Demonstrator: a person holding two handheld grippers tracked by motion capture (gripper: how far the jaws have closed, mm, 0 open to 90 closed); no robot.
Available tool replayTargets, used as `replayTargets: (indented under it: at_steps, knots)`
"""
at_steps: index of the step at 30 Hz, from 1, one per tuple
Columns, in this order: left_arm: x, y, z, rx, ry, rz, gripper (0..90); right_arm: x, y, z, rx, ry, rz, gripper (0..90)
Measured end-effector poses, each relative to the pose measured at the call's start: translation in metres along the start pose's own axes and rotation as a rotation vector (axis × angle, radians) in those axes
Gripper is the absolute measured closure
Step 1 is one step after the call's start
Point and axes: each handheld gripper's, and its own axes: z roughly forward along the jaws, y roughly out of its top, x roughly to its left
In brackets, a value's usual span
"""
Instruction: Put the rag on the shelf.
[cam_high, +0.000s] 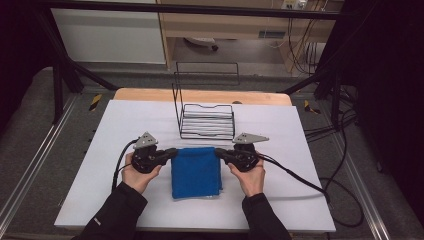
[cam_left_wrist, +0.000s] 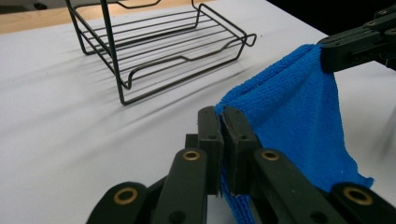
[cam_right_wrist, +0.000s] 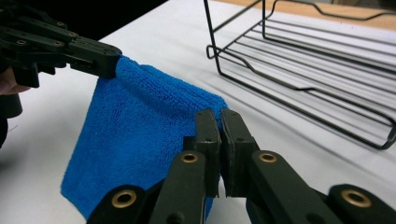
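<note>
A folded blue cloth (cam_high: 196, 172) lies on the white table top (cam_high: 125, 125) with its far edge lifted. My left gripper (cam_high: 173, 152) is shut on the cloth's far left corner, and my right gripper (cam_high: 218, 152) is shut on its far right corner. In the left gripper view the jaws pinch the blue cloth (cam_left_wrist: 289, 116) at the left gripper (cam_left_wrist: 221, 116), with the right gripper (cam_left_wrist: 327, 58) clamped on the far corner. In the right gripper view the blue cloth (cam_right_wrist: 135, 126) hangs between the right gripper (cam_right_wrist: 219, 119) and the left gripper (cam_right_wrist: 109, 63).
A black wire rack (cam_high: 207, 120) with a tall wire back stands just beyond the cloth, also seen as the wire rack (cam_left_wrist: 159, 42) and the wire rack (cam_right_wrist: 317, 60). Cables trail from both grippers across the table. A wooden edge (cam_high: 200, 95) borders the far side.
</note>
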Motion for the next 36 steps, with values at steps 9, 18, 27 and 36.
replayTargets:
  at_steps: [9,18,27,36]
  knots:
    - [-0.009,0.009,-0.007,-0.037,-0.012,0.018,86.5,0.003,0.011,-0.016,-0.031,-0.009,-0.028,87.4]
    - [-0.017,0.023,-0.014,-0.072,-0.014,0.045,86.4,0.007,0.020,-0.030,-0.064,-0.024,-0.058,87.4]
    - [-0.023,0.040,-0.019,-0.111,-0.015,0.067,86.4,0.008,0.032,-0.044,-0.108,-0.042,-0.080,87.4]
    - [-0.027,0.059,-0.021,-0.152,-0.016,0.078,86.4,0.007,0.047,-0.057,-0.154,-0.063,-0.094,87.4]
